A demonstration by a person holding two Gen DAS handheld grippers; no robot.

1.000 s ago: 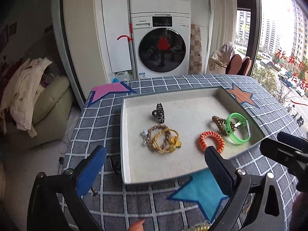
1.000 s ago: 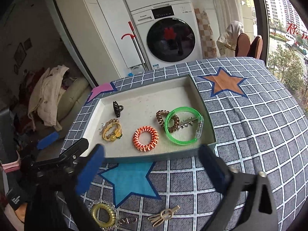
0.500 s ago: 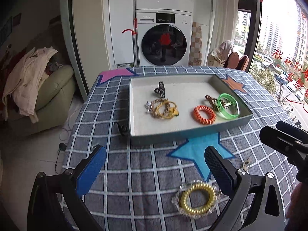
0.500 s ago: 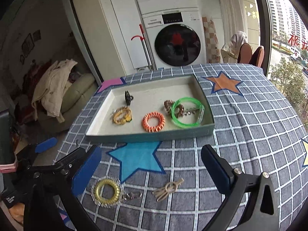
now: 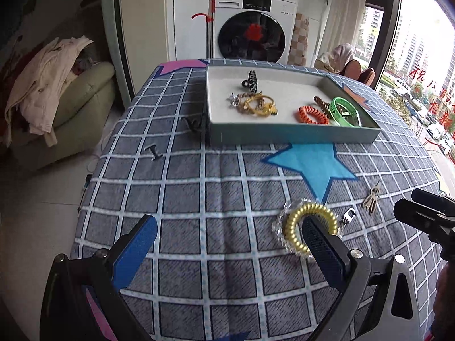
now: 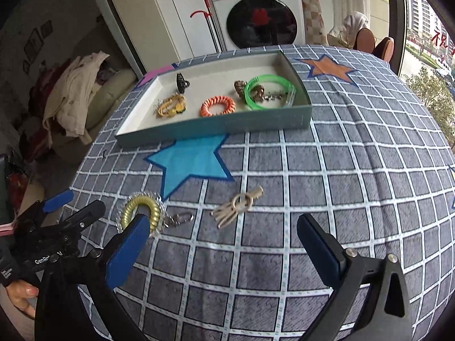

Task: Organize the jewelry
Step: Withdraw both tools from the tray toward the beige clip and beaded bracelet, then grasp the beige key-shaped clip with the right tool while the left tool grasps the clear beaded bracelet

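Checked tablecloth (image 6: 341, 170): both grippers, left gripper (image 5: 227, 244) and right gripper (image 6: 224, 241), jaws wide and empty, have pulled back from the tray (image 6: 216, 126) toward the gold coil tie (image 6: 140, 209) and clip (image 6: 237, 206) near the front edge, next to collect.

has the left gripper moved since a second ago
Yes. The left gripper has pulled back from the tray toward the table's near edge, beside the gold coil bracelet.

On the washing machine (image 5: 253, 25) at the far wall I read "Panasonic", small, on its top panel; its dark display shows marks too small for me to make out. On the body of my left gripper (image 6: 48, 221), seen from my right one, white letters start "GenRo" and then run out of sight. Far right, large red Chinese characters (image 5: 426, 85) stand on the window glass, blurred.
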